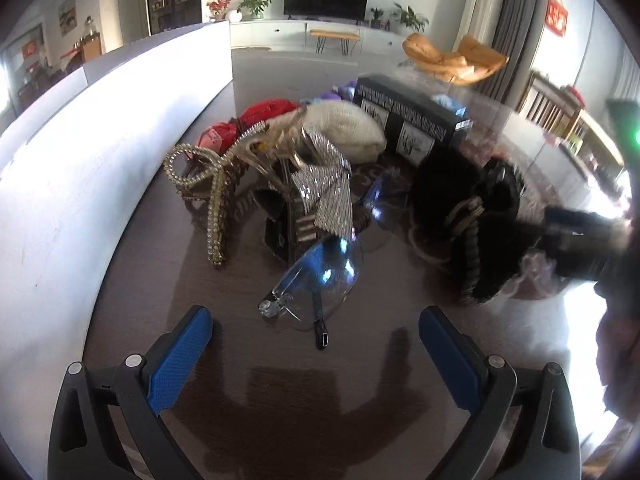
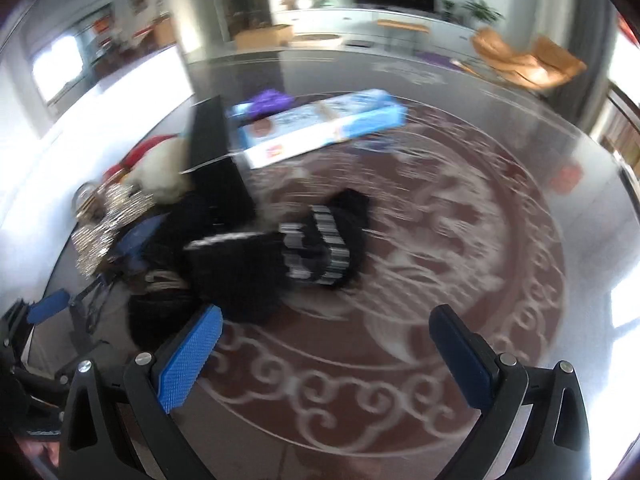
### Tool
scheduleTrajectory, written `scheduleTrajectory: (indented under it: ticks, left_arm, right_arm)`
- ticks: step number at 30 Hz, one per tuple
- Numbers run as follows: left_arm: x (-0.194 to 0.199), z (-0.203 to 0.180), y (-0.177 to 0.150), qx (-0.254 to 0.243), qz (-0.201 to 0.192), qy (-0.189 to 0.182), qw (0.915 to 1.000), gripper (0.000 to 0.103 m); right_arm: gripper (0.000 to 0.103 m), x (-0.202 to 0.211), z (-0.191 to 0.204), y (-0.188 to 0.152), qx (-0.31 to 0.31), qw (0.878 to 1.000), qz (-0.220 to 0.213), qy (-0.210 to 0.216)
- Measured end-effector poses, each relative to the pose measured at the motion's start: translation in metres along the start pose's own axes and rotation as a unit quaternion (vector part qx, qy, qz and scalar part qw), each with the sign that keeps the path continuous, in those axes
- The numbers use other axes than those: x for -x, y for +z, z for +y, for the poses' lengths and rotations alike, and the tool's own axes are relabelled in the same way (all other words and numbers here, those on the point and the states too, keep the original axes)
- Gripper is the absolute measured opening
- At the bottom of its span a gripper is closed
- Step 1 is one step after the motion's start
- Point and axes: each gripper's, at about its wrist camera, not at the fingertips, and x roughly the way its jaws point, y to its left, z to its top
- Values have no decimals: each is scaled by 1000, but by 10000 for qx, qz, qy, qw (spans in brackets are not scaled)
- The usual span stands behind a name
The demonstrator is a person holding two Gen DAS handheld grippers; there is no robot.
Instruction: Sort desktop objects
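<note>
My left gripper (image 1: pixel 316 330) is open and empty, just short of clear blue-tinted glasses (image 1: pixel 320 280) lying on the dark table. Behind them are a silver rhinestone bow clip (image 1: pixel 324 188), a gold beaded hair clip (image 1: pixel 208 184), red items (image 1: pixel 256 118) and a cream knitted piece (image 1: pixel 344 126). A black fluffy hair accessory (image 1: pixel 468 208) lies to the right. My right gripper (image 2: pixel 326 328) is open and empty, above the patterned tabletop just right of the black fluffy accessory (image 2: pixel 280 256). The right wrist view is blurred by motion.
A white wall (image 1: pixel 80 184) runs along the table's left. A black box (image 1: pixel 412 116) stands behind the pile. A blue flat box (image 2: pixel 320 124) lies farther back with a purple item (image 2: pixel 270 100). The other gripper (image 2: pixel 48 306) shows at the left edge.
</note>
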Motion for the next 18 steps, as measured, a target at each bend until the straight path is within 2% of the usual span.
scheduleTrajectory:
  ticks: [3,5,6,9,11,12,15,18]
  left_arm:
    - [14,11,0,206,-274,-235,9991,103]
    - [20,18,2,344,-447,-480,9973,103]
    - [21,19,3,383,-490,-586,9963,103]
    - [15,11,7,269,-461,-789,9955,103]
    - [11,-2,10,5,-423,-738,9964,103]
    - [11,-8,10,-160,-410,-675,9968,103]
    - [16,-24,1,-546,-421,-385,9969,103]
    - [23,-17,0,-465,-589,-318,9967,103]
  right_arm:
    - [101,5,27,-9,698,9961,83,533]
    - [102,14,27,-15,849,9956,-30,390]
    - [102,18,20,-15,754,9964,-79,385]
    - [102,22,-16,4,-59,9982,-243,553]
    - [103,22,-42,23,-818,9934,-429,678]
    - [103,20,-47,30,-1005,9911,-483,723]
    - [103,-4,-49,51,-1106,9915,-313,605]
    - [102,-12,-32,48,-868,9947,8,547]
